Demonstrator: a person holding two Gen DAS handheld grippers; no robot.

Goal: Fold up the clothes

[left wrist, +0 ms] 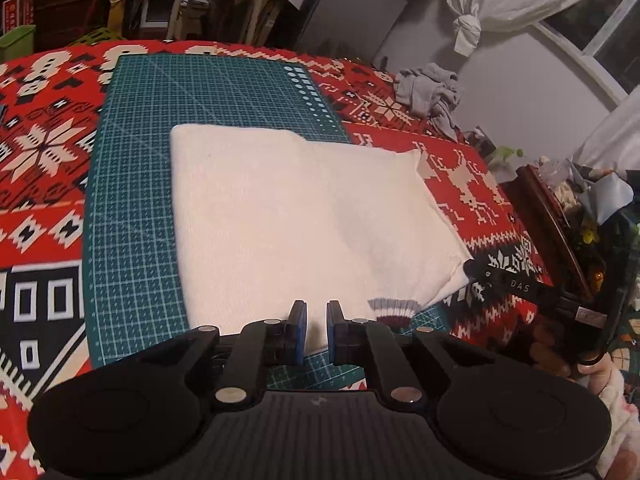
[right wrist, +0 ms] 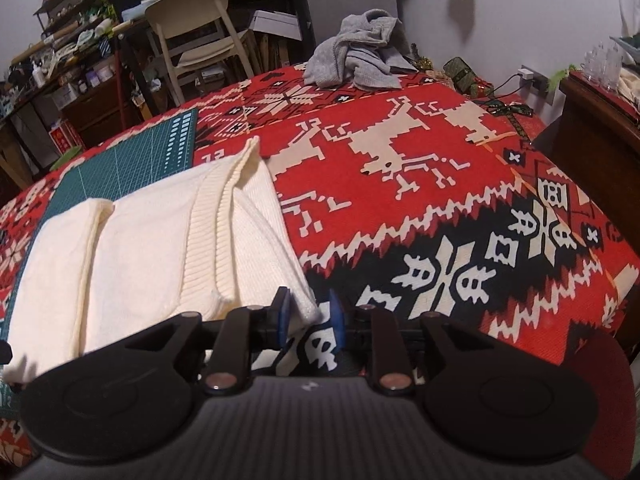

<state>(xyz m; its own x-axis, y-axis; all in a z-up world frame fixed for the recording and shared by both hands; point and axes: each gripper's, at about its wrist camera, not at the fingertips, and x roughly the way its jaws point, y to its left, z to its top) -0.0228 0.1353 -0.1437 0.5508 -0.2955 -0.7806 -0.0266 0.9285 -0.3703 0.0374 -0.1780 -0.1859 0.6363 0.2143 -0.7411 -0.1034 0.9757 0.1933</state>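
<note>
- Cream knit sweater (left wrist: 280,216): folded into a flat packet, it lies partly on the green cutting mat (left wrist: 136,184) and partly on the red patterned cloth (right wrist: 420,208) that covers the desk. Our right wrist view shows a ribbed band (right wrist: 208,232) running across the top layer and a long fold line on its left.
- Striped cuff (left wrist: 394,308): grey and maroon, it peeps out at the near edge of the packet.
- Left gripper (left wrist: 317,330): our jaws stand almost together, only a narrow slit between the blue pads (left wrist: 301,332), over the near edge of the sweater. Whether fabric is pinched in the slit we cannot tell.
- Right gripper (right wrist: 308,320): our jaws are partly apart, with the near right corner of the sweater between them; the pads do not look pressed on it, so we judge it let go.
- Grey garment (right wrist: 356,56): a crumpled heap at the far side of the desk, well apart from the folded piece, not yet folded.
- Cream chair (right wrist: 196,28): behind the desk, outside the work.
- Step in hand, as we judge it: setting down and freeing the last fold of the cream piece.
- Next move calls for: lifting both grippers clear without dragging the top layer, then reaching across for the grey heap.
</note>
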